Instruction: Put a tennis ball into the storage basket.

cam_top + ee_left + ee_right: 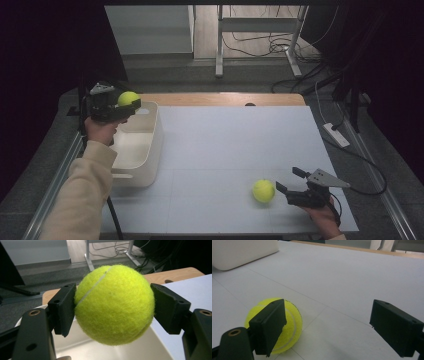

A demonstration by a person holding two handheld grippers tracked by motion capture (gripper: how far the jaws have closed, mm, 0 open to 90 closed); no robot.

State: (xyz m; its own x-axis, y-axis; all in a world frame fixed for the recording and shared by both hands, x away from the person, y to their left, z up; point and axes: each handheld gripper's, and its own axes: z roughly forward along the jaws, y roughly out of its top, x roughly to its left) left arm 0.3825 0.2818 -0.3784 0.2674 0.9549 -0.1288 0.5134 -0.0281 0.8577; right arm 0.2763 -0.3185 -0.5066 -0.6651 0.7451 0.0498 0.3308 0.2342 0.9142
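Left tongs (113, 306) clamp tennis ball (114, 303) (above white bin (145, 150)).

Grey floor (165, 75), cables (272, 45), metal frame legs (219, 45).

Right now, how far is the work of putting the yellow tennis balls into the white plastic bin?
Nothing looks finished: the part of the white plastic bin that shows holds no ball. In hand: the left gripper clamps one yellow felt tennis ball above the bin's far end, not yet released. Left: the second yellow tennis ball lies on the grey table, just beside the open right gripper, ungrasped.
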